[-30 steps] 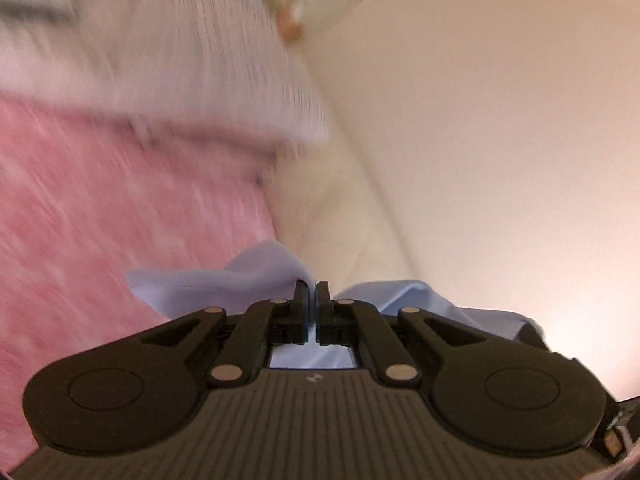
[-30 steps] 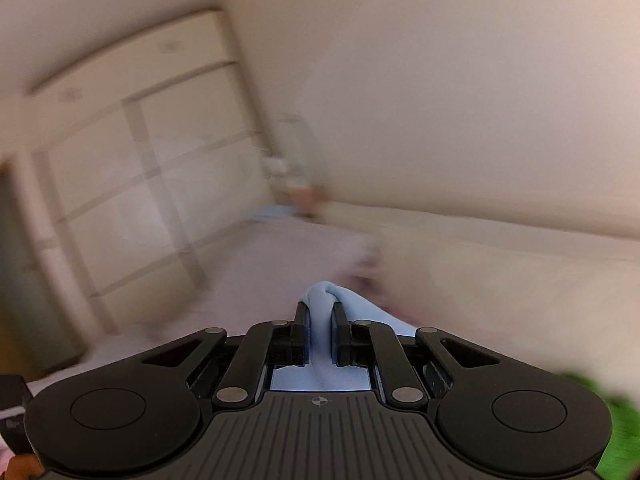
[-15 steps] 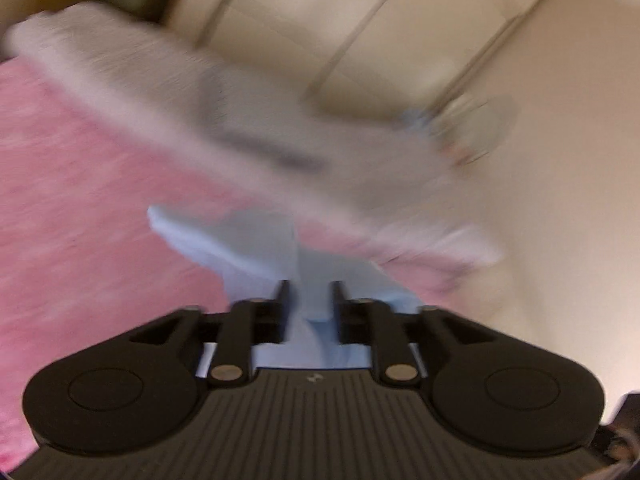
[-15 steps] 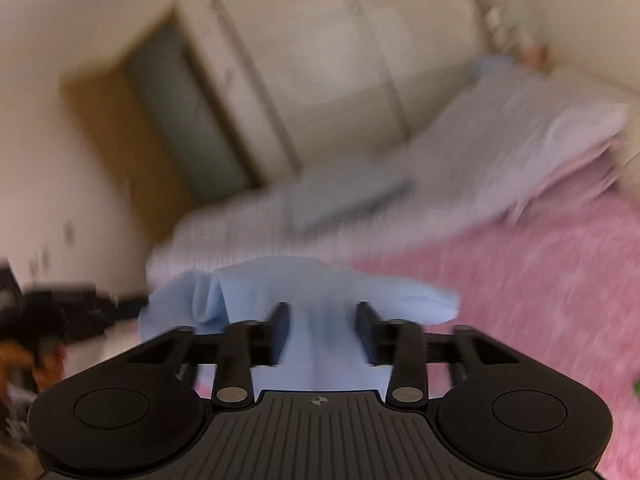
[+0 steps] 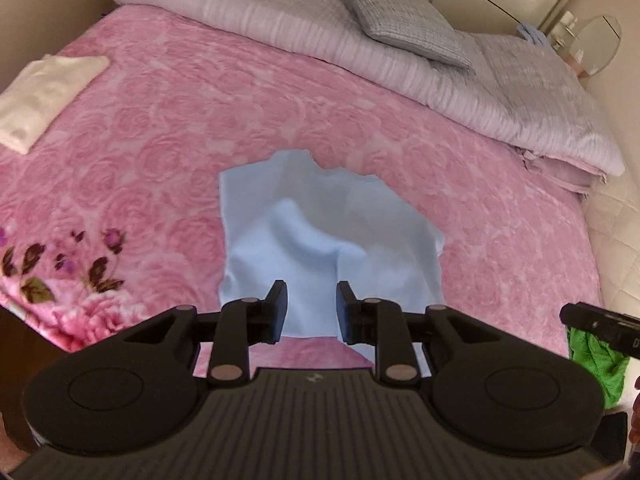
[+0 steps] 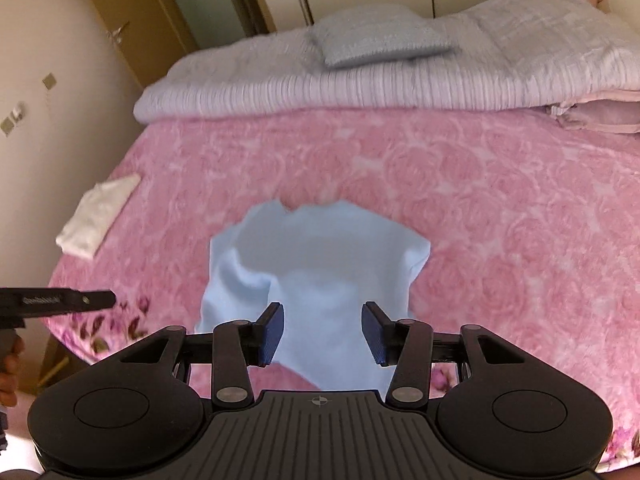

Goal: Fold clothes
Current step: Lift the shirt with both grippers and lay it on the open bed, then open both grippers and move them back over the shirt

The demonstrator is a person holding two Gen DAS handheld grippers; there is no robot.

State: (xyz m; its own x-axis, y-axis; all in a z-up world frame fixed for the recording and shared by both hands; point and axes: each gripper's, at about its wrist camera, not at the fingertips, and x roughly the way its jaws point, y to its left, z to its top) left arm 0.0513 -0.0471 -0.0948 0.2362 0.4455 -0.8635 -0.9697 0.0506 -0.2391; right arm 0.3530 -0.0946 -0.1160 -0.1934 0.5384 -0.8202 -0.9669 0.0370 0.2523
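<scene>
Both tools (image 5: pixel 308 304) (image 6: pixel 322 330) now off blue garment (image 5: pixel 320 240)

Bed (image 5: pixel 360 92) w/ pink rose-embossed blanket (image 5: pixel 168 128), floral print at near-left edge. Directly ahead of both tongs: light blue cloth (image 5: pixel 320 232), rumpled, lying on blanket. Far left of tongs: folded white cloth (image 5: pixel 44 92) near bed edge. Beyond blue cloth, along far side: rolled grey-lilac quilt (image 5: pixel 280 16) w/ grey pillow (image 5: pixel 404 28) on top. Far right, under quilt end: pink pillow (image 6: pixel 596 116).
</scene>
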